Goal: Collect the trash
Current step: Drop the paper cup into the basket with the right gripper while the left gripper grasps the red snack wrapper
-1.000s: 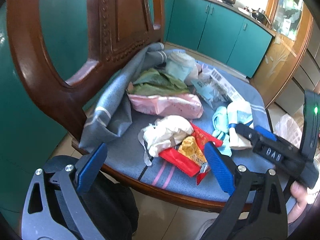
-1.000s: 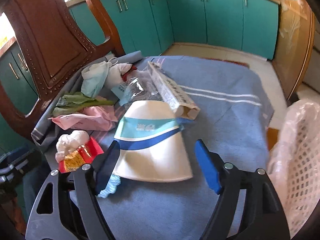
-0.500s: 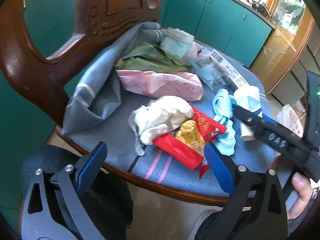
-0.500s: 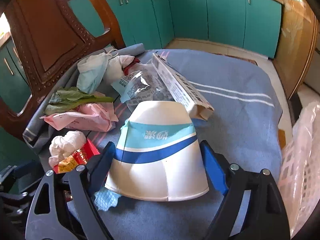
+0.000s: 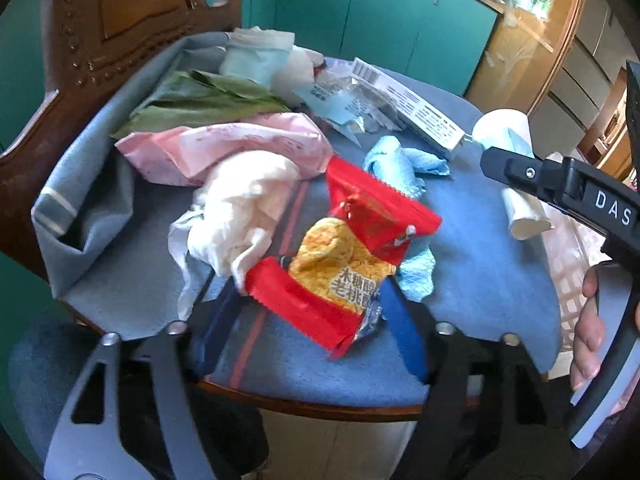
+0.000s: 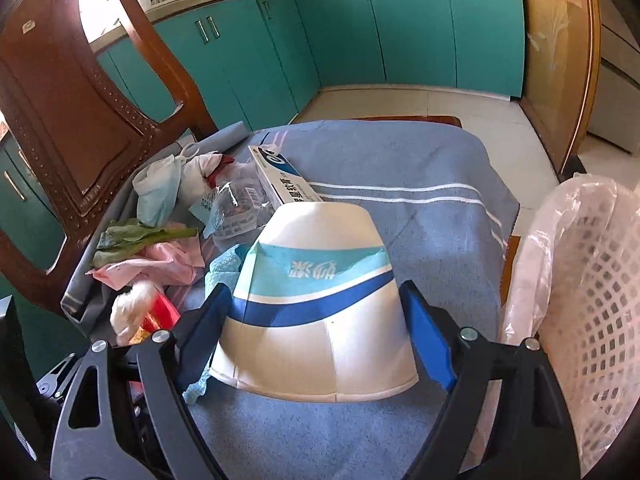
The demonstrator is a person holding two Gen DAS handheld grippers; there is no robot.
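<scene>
Trash lies on a blue cloth over a wooden chair seat (image 5: pixel 492 292). My left gripper (image 5: pixel 308 320) is open, its blue fingers on either side of a red and yellow snack wrapper (image 5: pixel 340 264). A crumpled white tissue (image 5: pixel 240 208) touches the wrapper's left side. My right gripper (image 6: pixel 316 320) has its fingers against both sides of a flattened white and blue paper cup (image 6: pixel 316 300), which also shows in the left wrist view (image 5: pixel 516 176). The cup rests on the cloth.
Behind lie a pink bag (image 5: pixel 224 148), green leaves (image 5: pixel 200 100), a face mask (image 5: pixel 256 56), a blue rag (image 5: pixel 400 164) and a long white box (image 5: pixel 412 108). A white mesh basket with a plastic liner (image 6: pixel 576 288) stands to the right. The chair back (image 5: pixel 120 20) rises at the left.
My left gripper has moved forward until the red wrapper sits between its fingers. My right gripper has advanced and narrowed around the paper cup.
</scene>
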